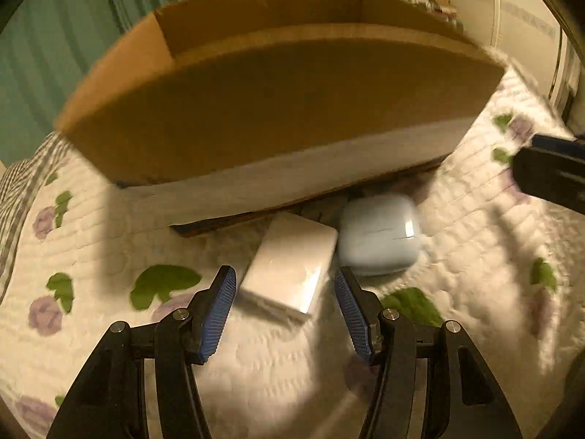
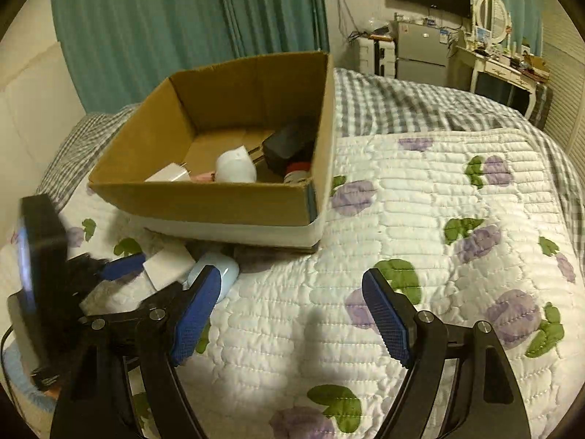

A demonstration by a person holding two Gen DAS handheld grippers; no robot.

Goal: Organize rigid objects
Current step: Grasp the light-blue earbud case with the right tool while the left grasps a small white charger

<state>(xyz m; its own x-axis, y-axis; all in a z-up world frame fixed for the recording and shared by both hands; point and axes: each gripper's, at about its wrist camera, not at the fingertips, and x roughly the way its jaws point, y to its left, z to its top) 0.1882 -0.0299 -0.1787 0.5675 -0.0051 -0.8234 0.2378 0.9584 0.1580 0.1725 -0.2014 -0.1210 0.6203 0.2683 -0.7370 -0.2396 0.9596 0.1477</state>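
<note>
- Left wrist view: your left gripper (image 1: pixel 285 289) has its fingers (image 1: pixel 219 311) spread, one on each side of the near end of the white block (image 1: pixel 290 274). They hold nothing; whether a pad touches the block cannot be told through the blur.
- The white block is a flat, hard-edged rectangle with a smooth, slightly glossy face. It lies on the bed quilt (image 1: pixel 256 384), just in front of the cardboard box (image 1: pixel 274 109).
- Just beside the block, on its right, lies the pale blue case (image 1: pixel 378 239): a rounded, glossy shell with a seam line. The two appear to touch or nearly touch.
- Right wrist view: your right gripper (image 2: pixel 292 314) also has its fingers spread and empty, hanging above bare quilt, well apart from the box.
- Inside the box (image 2: pixel 219 201), this view shows a white rounded item (image 2: pixel 236 166), a white plug adapter (image 2: pixel 172 175), a black blocky item (image 2: pixel 289 146) and something pink, partly hidden.
- Judged progress: most items appear stowed; the block and the case remain outside, so the task looks late but unfinished.
- The box is plain corrugated cardboard with a white band along its base; the quilt is soft, ribbed and floral, so expect it to yield under pressure.
</note>
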